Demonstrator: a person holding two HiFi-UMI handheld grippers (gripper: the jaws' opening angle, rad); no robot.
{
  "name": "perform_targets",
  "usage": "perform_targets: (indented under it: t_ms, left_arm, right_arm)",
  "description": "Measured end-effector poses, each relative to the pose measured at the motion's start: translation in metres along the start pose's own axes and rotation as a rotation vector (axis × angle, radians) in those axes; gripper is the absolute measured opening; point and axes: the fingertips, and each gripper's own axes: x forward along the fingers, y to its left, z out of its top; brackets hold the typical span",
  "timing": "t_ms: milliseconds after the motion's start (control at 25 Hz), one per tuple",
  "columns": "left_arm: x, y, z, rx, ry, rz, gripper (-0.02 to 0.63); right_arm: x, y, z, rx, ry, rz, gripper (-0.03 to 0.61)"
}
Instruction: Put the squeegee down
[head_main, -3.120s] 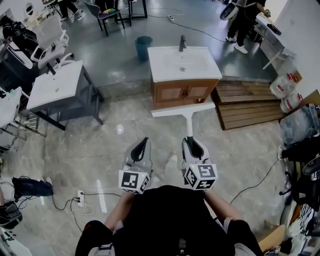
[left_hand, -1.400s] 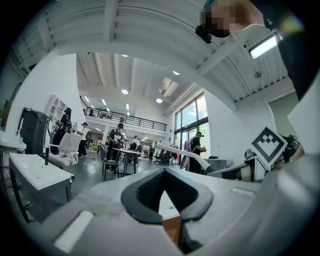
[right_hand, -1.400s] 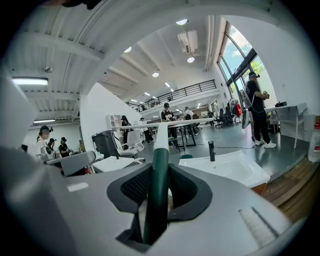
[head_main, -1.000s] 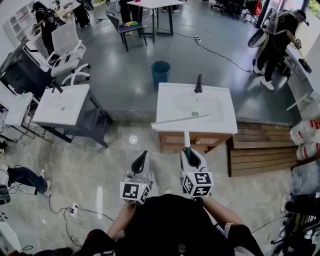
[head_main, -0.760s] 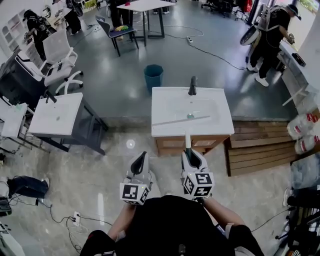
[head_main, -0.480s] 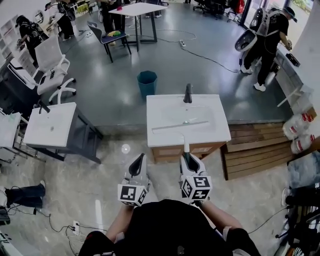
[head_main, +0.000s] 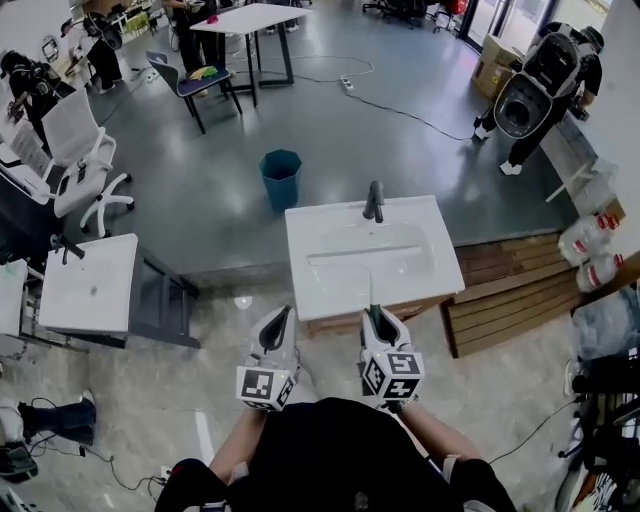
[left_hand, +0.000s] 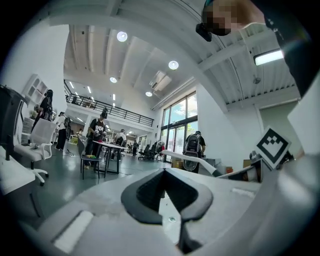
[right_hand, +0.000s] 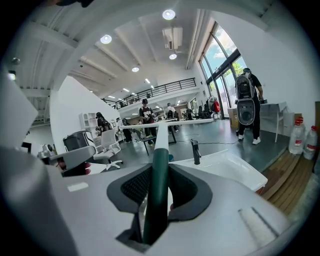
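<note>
My right gripper (head_main: 381, 322) is shut on the dark green grip of the squeegee (head_main: 371, 288). Its white shaft runs forward to a long white blade (head_main: 364, 253) that lies crosswise over the basin of the white sink top (head_main: 435, 275); whether the blade touches it I cannot tell. In the right gripper view the green grip (right_hand: 158, 192) sits clamped between the pads of the right gripper (right_hand: 160, 169), and the blade (right_hand: 167, 121) shows beyond. My left gripper (head_main: 274, 325) hangs beside it to the left, short of the vanity, shut on nothing (left_hand: 164, 172).
A dark faucet (head_main: 373, 200) stands at the sink's far edge. A teal bin (head_main: 281, 178) sits behind the vanity, a second sink stand (head_main: 85, 287) at the left, and wooden pallets (head_main: 505, 285) at the right. A person (head_main: 540, 90) works at the far right.
The sink vanity has drawn nearer in the head view. The squeegee blade has gone from the vanity's front edge to over the basin. Both grippers advanced together.
</note>
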Motion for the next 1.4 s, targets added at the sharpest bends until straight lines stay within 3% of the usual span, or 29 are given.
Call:
perform_targets:
  t_ms: [600,880,1400]
  left_arm:
    - [0.097,0.104,0.022,0.03,-0.008,-0.175,0.002]
    - [0.13,0.146,0.023,0.024,-0.013,-0.199,0.002]
    - [0.162,0.163,-0.003,-0.037,0.041,-0.213,0.002]
  right_arm:
    - [0.104,0.008,0.046,0.053,-0.066,-0.192,0.098]
    - [0.14,0.008,0.056,0.086,-0.076,-0.252,0.098]
    - [0.2,0.001,0.038,0.101,0.004,-0.276,0.098]
